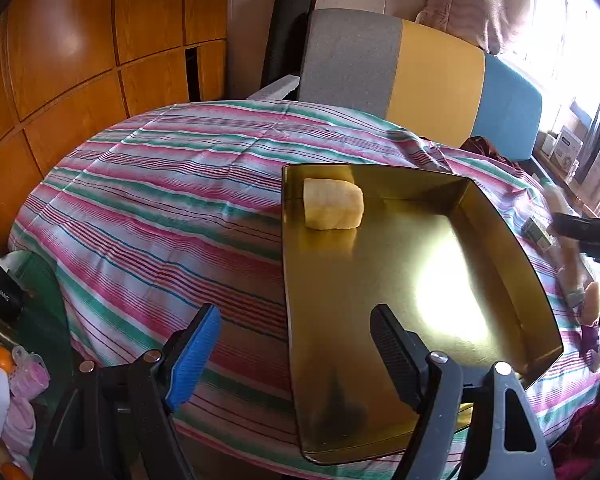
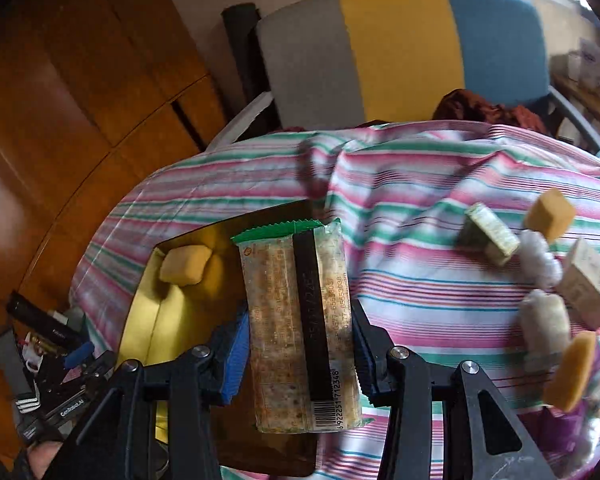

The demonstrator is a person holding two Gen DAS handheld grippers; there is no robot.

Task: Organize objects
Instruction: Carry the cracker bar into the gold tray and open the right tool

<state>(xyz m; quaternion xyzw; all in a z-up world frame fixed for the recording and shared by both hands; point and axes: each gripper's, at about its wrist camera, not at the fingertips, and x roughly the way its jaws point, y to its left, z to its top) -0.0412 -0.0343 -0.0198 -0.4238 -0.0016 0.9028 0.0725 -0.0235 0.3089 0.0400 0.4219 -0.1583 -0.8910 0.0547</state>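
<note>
A gold metal tray (image 1: 380, 380) lies on the striped cloth, with one pale yellow spongy block (image 1: 333, 204) in its far left corner. My left gripper (image 1: 296, 354) hangs open over the tray's near left edge, nothing between its fingers. In the right wrist view my right gripper (image 2: 299, 316) is shut on a long snack bar (image 2: 300, 320) in a clear wrapper with a green end and a barcode. The bar hovers over the tray's (image 2: 148, 320) right side, near the yellow block (image 2: 185, 266).
To the right on the cloth lie a greenish block (image 2: 490, 236), an orange-yellow cube (image 2: 550, 214), white fluffy pieces (image 2: 540, 264), a beige box (image 2: 590, 288) and a yellow sponge piece (image 2: 572, 368). A grey, yellow and blue chair back (image 1: 400, 68) stands behind. Wooden cabinets (image 1: 80, 60) stand at the left.
</note>
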